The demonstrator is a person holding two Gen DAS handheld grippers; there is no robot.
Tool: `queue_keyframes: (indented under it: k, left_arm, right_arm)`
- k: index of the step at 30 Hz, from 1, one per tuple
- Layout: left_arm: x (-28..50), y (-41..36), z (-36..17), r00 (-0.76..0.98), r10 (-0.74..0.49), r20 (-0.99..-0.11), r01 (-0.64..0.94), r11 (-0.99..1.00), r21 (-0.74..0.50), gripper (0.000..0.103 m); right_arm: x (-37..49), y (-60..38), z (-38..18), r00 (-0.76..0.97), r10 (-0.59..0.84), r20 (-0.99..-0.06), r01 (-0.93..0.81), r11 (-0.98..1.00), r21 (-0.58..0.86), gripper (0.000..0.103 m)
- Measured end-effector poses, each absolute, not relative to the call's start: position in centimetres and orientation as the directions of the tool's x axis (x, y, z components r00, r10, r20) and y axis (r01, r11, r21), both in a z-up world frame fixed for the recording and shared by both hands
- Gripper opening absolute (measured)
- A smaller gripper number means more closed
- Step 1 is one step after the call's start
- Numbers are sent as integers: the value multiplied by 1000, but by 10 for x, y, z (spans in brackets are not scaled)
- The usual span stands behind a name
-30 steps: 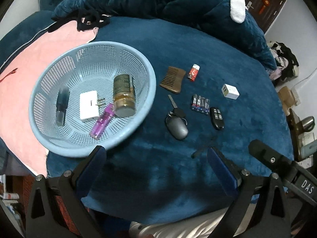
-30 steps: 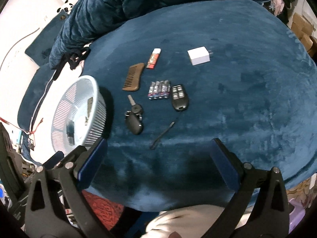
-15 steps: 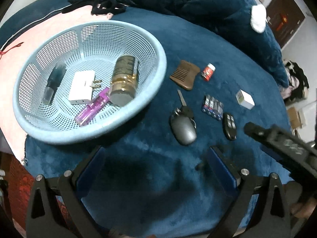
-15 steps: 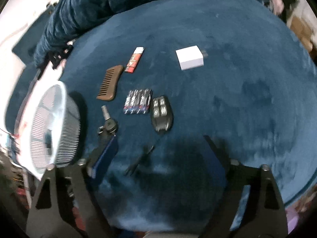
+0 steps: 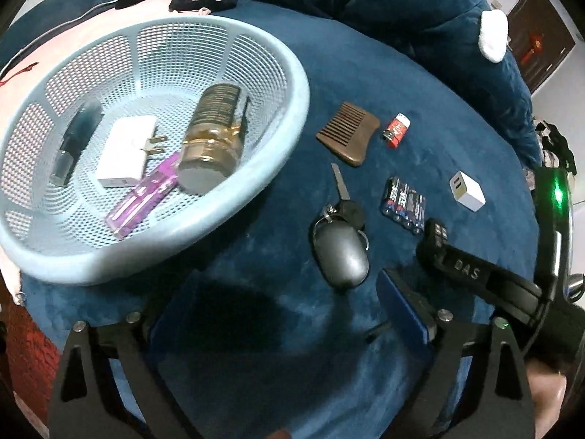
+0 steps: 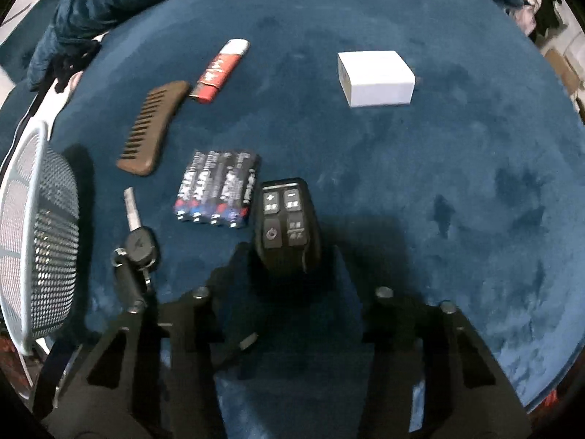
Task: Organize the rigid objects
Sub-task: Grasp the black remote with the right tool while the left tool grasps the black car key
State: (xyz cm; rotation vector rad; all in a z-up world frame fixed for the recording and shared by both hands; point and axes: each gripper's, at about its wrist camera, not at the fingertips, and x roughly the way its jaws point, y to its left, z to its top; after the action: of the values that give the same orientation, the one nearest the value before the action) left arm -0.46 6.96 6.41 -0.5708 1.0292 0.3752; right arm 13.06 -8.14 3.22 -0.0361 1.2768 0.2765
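A light blue basket holds a brown jar, a white plug, a purple lighter and a dark tube. On the blue plush lie a wooden comb, a red lighter, a battery pack, a white charger, a key with grey fob and a black remote. My right gripper is closing around the remote, with a slight gap still showing at the right pad. My left gripper stands open just short of the fob and is narrowing slightly.
A thin black pin lies by my left gripper's right finger. Pink cloth lies behind the basket and a dark blue quilted cushion rises at the back. The right gripper's body reaches in from the right in the left wrist view.
Both grippers have come down closer to the plush. The right jaws went from wide apart to narrow around the black remote. The left gripper now sits nearer the grey fob.
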Motion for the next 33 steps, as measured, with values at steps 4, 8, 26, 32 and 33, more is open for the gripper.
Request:
queue_keyframes:
  k: [4, 8, 26, 32, 33]
  left_arm:
    - [12, 62, 57, 466, 33, -884, -545, 798, -257, 89]
    - [29, 53, 50, 463, 36, -886, -531, 811, -245, 84]
    - [40, 50, 52, 441, -65, -895, -371, 895, -248, 32]
    - [35, 34, 81, 511, -102, -853, -283, 918, -279, 32]
    - [37, 32, 86, 520, -102, -848, -275, 920, -279, 32]
  right_arm:
    - [127, -91, 39, 279, 215, -936, -215, 964, 157, 38]
    - [119, -113, 44, 278, 237, -931, -154, 967, 201, 38]
    - [114, -127, 44, 291, 236, -927, -169, 967, 193, 38]
    - [105, -147, 63, 345, 340, -875, -120, 940, 318, 38]
    - [102, -148, 66, 359, 346, -867, -122, 938, 324, 38]
